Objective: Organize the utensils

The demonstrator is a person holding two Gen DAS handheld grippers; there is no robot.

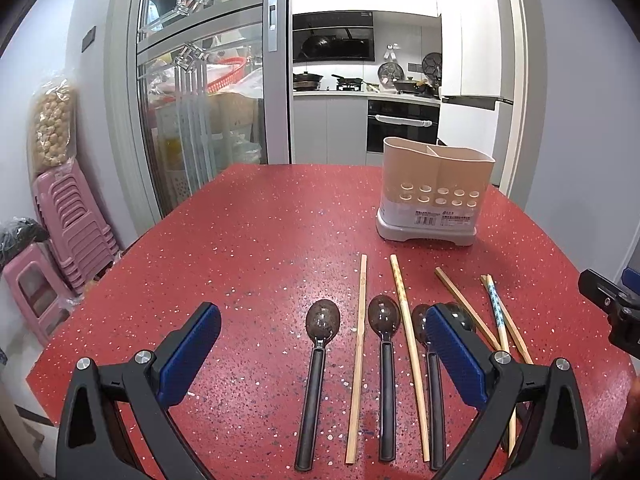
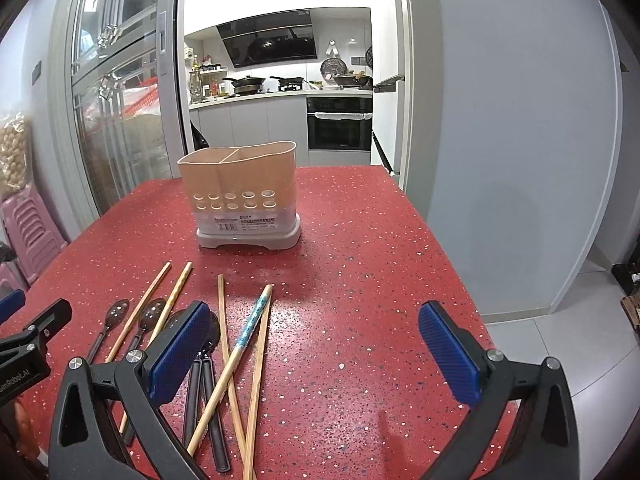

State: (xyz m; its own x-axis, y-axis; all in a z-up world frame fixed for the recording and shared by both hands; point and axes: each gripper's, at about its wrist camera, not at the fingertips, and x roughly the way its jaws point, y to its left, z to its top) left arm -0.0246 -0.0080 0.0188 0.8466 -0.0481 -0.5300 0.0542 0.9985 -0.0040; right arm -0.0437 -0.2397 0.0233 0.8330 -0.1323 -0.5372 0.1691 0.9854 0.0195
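The speckled red desk [image 1: 260, 240] fills the lower frame. The beige perforated plastic holder [image 1: 434, 194] stands upper right. Dark spoons [image 1: 320, 344] and slim wooden chopsticks [image 1: 358, 360] lie between the left claw [image 1: 324, 344] fingers; both it and the right claw [image 2: 316, 340] gape, empty.

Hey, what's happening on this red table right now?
A person holds a gripper in each hand above the red table; the left gripper and right gripper both have their jaws open and hold nothing. Dark spoons and wooden chopsticks lie loose on the near side, some chopsticks crossed. The divided beige utensil holder stands upright farther back, and no utensil shows above its rim, so sorting has not started.
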